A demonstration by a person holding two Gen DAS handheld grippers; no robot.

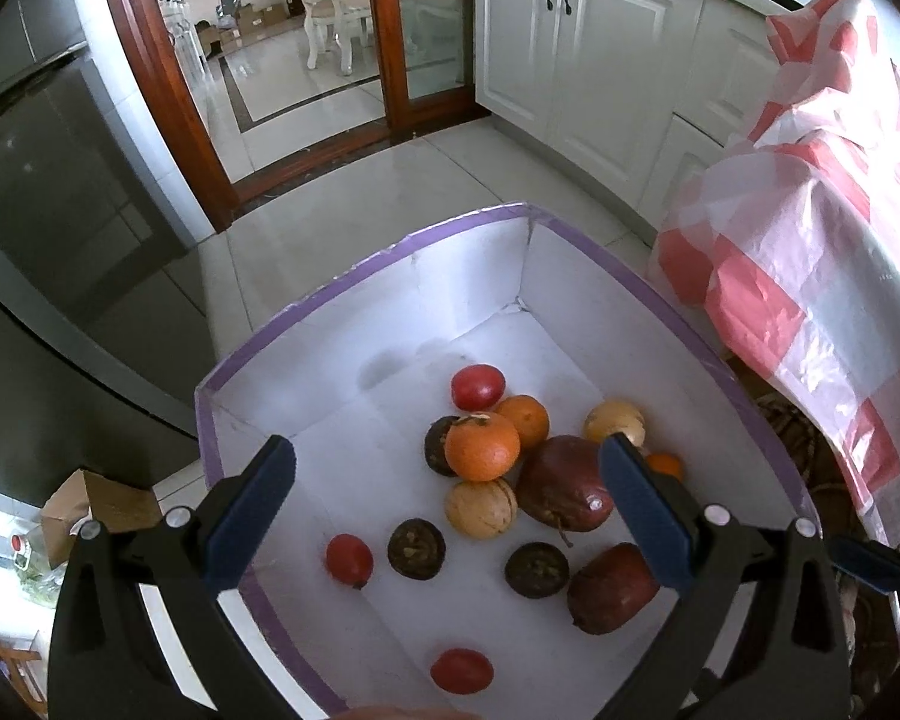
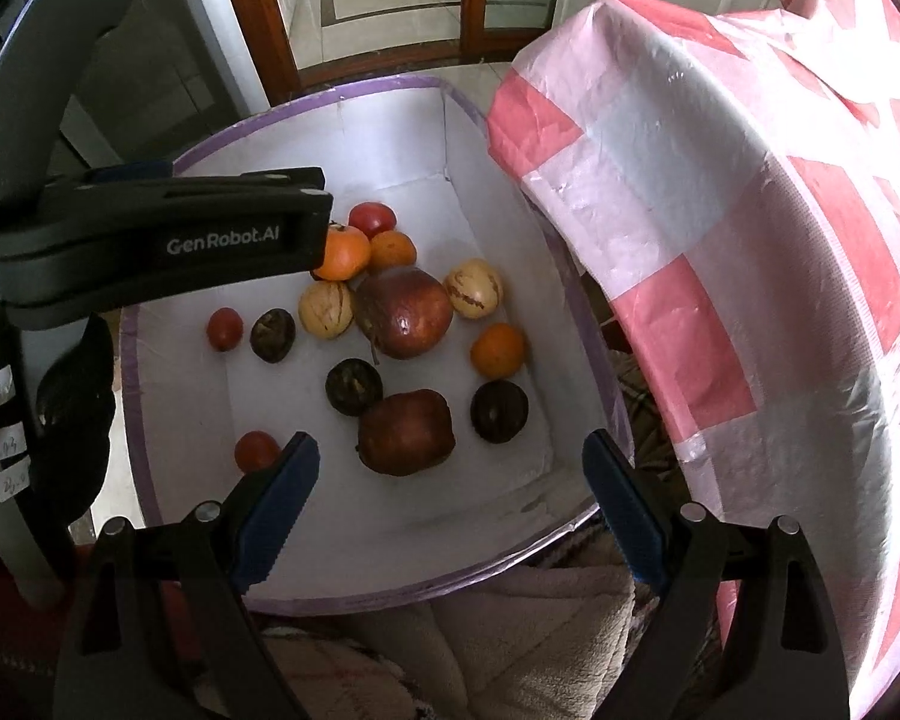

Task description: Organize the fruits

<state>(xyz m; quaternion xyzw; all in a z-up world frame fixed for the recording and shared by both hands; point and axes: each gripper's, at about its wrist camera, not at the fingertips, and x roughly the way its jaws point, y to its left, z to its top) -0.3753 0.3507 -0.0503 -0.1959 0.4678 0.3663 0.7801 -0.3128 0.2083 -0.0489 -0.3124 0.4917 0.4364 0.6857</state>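
A home kitchen: white panelled cabinets (image 1: 576, 54) with dark handles stand on a pale tiled floor (image 1: 390, 192). A wood-framed glass door (image 1: 414, 30) opens onto a room with a white dining chair (image 1: 330, 12) and, apparently, cardboard boxes (image 1: 252, 21). A dark appliance front (image 1: 60, 180) stands at left.

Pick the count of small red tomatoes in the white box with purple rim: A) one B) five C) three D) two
C: in the right wrist view three small red tomatoes lie inside the white box with purple rim: one at the far end behind the oranges, one at the left side, one near the right gripper's left finger.
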